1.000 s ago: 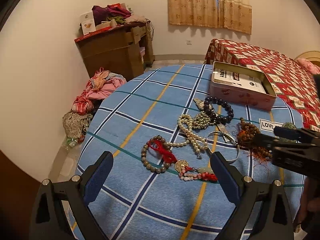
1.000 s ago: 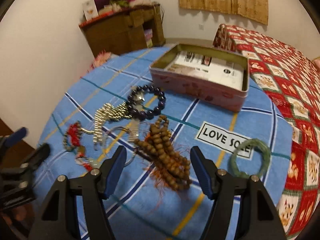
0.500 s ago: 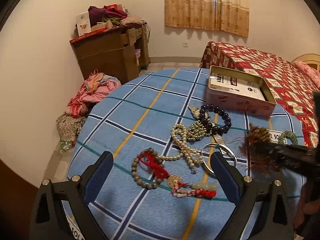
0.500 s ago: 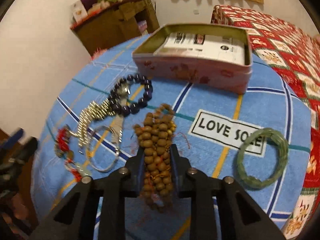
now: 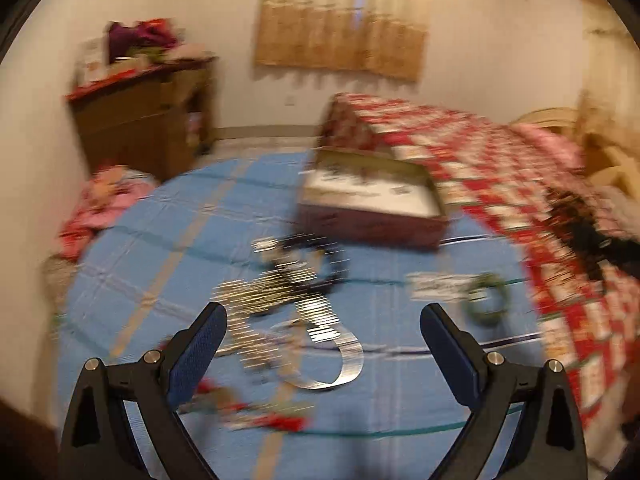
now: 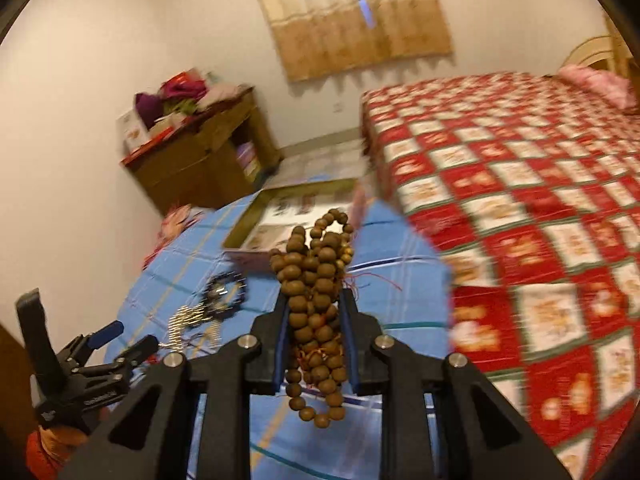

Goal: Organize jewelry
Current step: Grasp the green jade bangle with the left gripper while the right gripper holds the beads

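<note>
The wooden beads (image 6: 316, 300) look matt and a bit rough, strung on frayed red thread. The counter (image 5: 192, 240) has a soft woven blue cloth; the tin box (image 5: 372, 216) looks like painted metal. Fingers (image 5: 196, 356) are matt black plastic with textured blue pads.

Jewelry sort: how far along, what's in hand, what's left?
Done: nothing is visibly in the tin beyond a printed sheet, though the view is blurred. In hand: the right gripper is shut on the brown bead strand, lifted off the blue cloth. Left: the dark bead bracelet, green bangle, metal band and other pieces lie on the cloth. The left gripper is open and empty.
</note>
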`<state>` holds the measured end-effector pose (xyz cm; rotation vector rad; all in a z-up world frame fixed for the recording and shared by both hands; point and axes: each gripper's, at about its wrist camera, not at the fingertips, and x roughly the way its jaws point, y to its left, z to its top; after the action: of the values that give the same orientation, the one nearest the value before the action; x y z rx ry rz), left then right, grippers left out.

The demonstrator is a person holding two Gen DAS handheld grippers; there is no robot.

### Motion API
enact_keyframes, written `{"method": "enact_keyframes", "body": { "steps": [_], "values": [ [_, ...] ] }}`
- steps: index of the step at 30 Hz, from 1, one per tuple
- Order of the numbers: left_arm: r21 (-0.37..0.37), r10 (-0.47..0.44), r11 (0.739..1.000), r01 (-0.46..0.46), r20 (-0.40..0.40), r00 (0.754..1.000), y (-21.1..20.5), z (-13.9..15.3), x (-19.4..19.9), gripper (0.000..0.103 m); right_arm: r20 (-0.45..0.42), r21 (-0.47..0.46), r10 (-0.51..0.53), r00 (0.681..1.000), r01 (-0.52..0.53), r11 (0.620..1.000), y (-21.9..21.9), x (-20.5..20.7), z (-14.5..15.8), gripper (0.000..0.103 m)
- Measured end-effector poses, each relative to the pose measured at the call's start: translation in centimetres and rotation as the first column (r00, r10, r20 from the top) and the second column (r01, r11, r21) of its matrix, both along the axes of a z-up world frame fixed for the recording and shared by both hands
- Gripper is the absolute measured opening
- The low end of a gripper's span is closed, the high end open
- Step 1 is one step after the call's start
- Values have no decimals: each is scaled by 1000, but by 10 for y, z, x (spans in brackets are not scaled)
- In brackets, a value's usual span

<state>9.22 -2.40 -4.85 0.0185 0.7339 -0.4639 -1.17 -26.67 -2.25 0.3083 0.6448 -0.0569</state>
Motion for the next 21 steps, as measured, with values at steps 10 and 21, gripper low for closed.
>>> {"method": "enact_keyframes", "body": {
  "steps": [10, 21],
  "values": [
    [9, -264, 964, 265, -76, 962, -116, -14, 3, 87, 6, 13, -93, 996, 93, 996, -29, -14, -4, 26],
    [50, -262, 958, 281, -235, 936, -182, -67, 12, 75, 15, 41, -121, 992, 121, 992, -50, -29, -7, 26]
  ]
}}
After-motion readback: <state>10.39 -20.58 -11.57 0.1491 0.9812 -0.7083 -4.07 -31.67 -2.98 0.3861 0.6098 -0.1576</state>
